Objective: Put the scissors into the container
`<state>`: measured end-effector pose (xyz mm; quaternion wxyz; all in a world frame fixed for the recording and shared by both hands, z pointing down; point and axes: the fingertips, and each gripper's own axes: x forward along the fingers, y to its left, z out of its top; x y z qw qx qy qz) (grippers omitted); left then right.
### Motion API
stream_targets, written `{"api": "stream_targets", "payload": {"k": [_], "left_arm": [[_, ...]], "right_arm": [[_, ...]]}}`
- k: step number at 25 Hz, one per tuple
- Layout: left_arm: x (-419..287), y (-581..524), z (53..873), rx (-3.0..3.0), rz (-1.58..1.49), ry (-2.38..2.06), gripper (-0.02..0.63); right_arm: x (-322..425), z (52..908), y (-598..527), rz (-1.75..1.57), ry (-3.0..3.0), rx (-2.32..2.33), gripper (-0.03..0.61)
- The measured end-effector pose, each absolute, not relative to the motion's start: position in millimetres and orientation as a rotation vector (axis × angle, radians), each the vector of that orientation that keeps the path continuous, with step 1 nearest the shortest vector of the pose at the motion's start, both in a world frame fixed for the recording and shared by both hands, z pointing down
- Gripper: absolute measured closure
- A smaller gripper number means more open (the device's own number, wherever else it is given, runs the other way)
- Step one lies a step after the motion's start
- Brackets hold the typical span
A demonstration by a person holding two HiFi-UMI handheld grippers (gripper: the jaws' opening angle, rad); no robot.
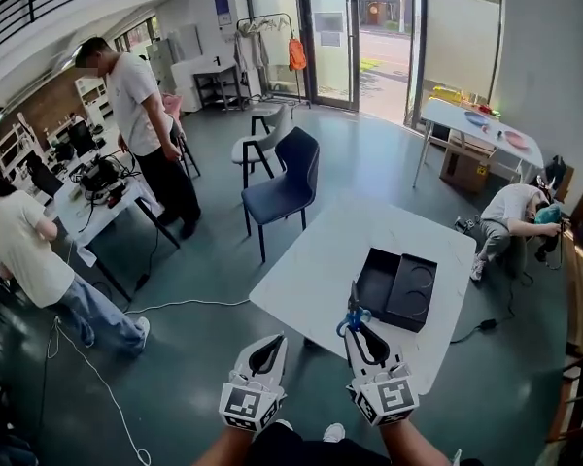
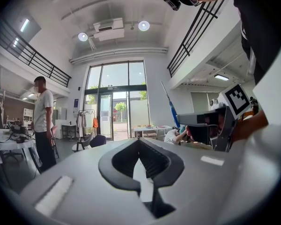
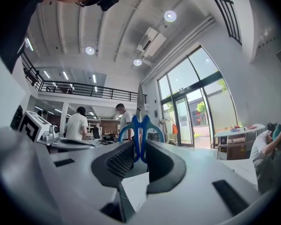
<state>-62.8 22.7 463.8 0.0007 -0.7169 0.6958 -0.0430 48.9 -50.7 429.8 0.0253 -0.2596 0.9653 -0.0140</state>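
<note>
Blue-handled scissors [image 1: 351,316] stand between the jaws of my right gripper [image 1: 356,328], which is shut on the handles, with the blade pointing up and away from me. In the right gripper view the scissors [image 3: 140,128] rise straight out of the right gripper [image 3: 140,145]. The black two-compartment container [image 1: 376,282] lies on the white table [image 1: 311,265], just beyond the scissors' tip. My left gripper [image 1: 271,344] hangs off the table's near left edge, shut on nothing. In its own view the left gripper [image 2: 139,142] holds nothing.
A dark blue chair [image 1: 284,184] and a grey chair [image 1: 257,146] stand beyond the table. One person stands [image 1: 144,119] by a cluttered desk [image 1: 97,197], another [image 1: 24,250] is at the left, and a third crouches [image 1: 510,216] at the right. A cable [image 1: 175,307] crosses the floor.
</note>
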Motion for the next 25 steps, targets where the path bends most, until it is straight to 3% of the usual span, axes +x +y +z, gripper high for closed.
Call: {"api": "stream_targets", "payload": {"k": [6,25], "left_arm": [[-73.3,-11.0,465.8,-2.287,-0.102,2.160,0.603],[-209.4,-143.7,443.5,-2.439,-0.059,1.954,0.604]], "right_arm": [[20.0,436.3,-67.1,-0.037,2.997,-0.782,0.500],[-120.8,412.7,-173.4,-0.084,2.901,-1.034,0.500]]}}
